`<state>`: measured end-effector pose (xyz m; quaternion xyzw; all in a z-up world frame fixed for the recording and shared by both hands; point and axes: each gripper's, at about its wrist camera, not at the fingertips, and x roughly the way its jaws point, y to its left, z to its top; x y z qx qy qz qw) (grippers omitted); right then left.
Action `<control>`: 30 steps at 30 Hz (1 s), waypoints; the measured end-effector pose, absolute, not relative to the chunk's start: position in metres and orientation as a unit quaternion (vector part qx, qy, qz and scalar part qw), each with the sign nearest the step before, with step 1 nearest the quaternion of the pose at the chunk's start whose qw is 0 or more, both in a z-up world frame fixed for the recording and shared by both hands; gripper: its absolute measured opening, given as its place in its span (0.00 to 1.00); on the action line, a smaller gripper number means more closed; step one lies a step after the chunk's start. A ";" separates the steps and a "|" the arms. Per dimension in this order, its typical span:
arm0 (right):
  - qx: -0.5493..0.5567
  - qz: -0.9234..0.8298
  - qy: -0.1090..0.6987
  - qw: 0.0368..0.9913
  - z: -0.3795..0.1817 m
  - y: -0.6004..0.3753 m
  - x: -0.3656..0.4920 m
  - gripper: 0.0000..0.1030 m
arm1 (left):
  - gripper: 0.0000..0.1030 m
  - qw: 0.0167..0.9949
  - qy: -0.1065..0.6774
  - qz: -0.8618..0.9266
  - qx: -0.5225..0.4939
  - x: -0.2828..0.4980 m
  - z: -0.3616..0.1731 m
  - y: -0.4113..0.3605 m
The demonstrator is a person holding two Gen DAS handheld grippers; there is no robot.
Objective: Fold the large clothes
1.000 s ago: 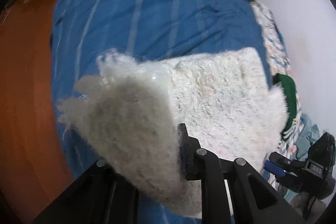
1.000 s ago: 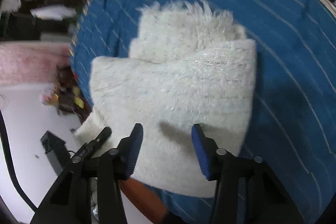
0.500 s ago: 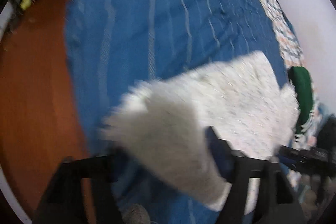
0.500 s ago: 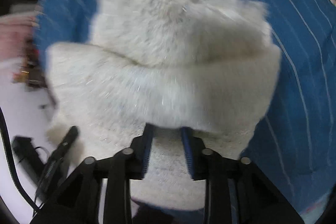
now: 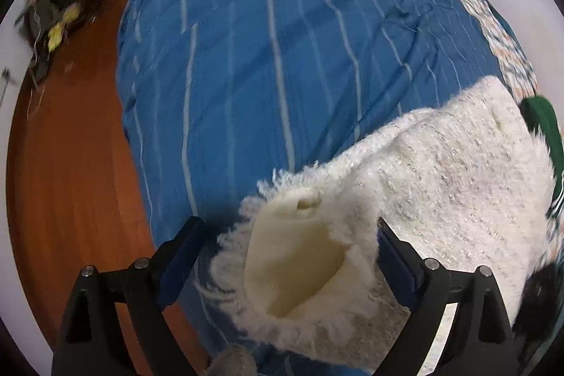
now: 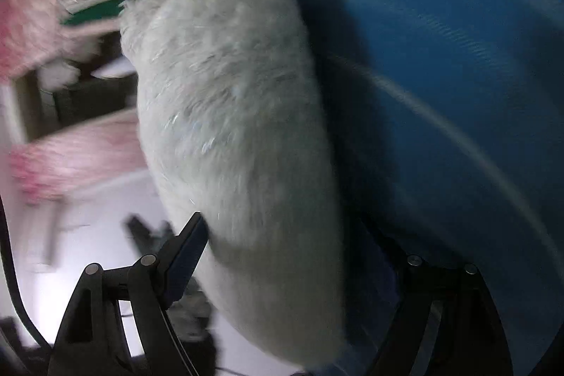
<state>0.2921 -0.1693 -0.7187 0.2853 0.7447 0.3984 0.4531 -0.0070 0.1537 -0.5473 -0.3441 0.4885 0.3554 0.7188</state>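
Left wrist: left tongs (image 5: 287,256) are opening around the sweater (image 5: 440,196) on the bed (image 5: 282,59); right tongs (image 6: 292,256), blurred, are seemingly opening too.

Fluffy white sweater folded on the blue bedspread

The white fuzzy sweater (image 5: 440,185) lay in a folded bundle near the edge of the blue striped bedspread (image 5: 275,51), its long pile glinting with silvery threads. One cuff end faced up and gaped open, showing a smooth cream lining. From the other side the sweater (image 6: 232,115) looked like a thick, rounded roll, blurred.
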 end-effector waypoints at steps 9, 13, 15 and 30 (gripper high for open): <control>0.320 0.403 0.705 0.488 -0.709 -0.134 0.297 0.55 | 0.92 0.735 0.502 0.350 -0.293 0.013 -0.522 0.155; 0.383 0.353 0.691 0.501 -0.687 -0.187 0.278 0.55 | 0.92 0.748 0.502 0.331 -0.281 0.026 -0.497 0.138; 0.398 0.313 0.684 0.524 -0.677 -0.230 0.267 0.55 | 0.92 0.751 0.508 0.322 -0.272 0.032 -0.489 0.120; 0.098 0.231 0.712 0.656 -0.545 -0.258 0.265 0.50 | 0.92 0.765 0.548 0.292 -0.172 0.091 -0.511 0.042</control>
